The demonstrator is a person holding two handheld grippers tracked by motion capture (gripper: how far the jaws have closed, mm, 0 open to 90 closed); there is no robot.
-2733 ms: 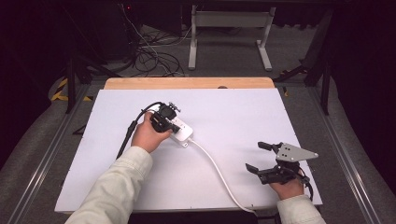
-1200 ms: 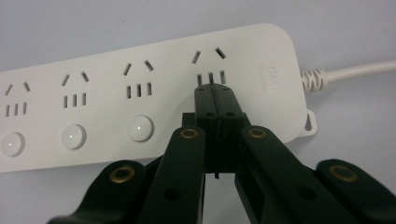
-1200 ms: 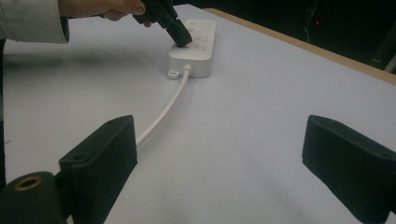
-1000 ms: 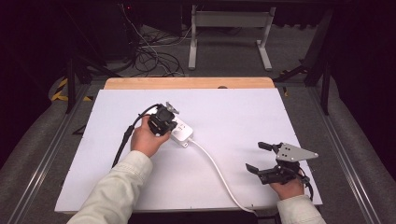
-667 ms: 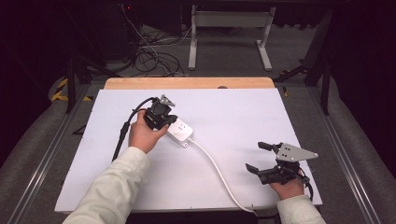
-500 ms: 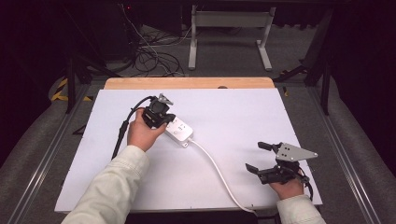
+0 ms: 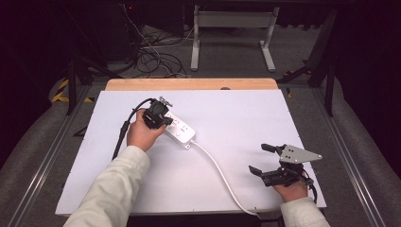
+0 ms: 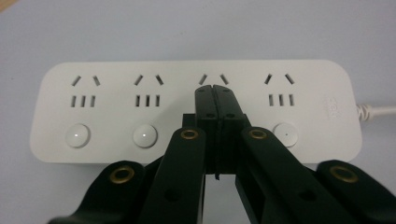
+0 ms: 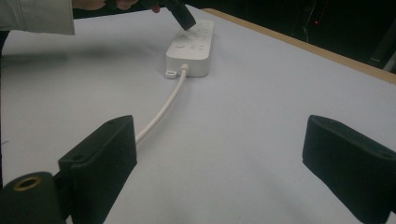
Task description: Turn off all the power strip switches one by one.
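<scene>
With its jaws pressed together into one blunt tip, the left gripper [image 8: 215, 91] hangs over the power strip [image 8: 196, 109], apparently to press a switch, while the right gripper [image 9: 224, 154] rests wide apart and empty on the tabletop [image 7: 246, 118].

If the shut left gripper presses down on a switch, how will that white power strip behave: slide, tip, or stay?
The power strip lies flat and wide on the table, so tipping seems unlikely. Its smooth casing might skid slightly on the sheet. The trailing cord looks bendy and would probably offer little restraint.
</scene>
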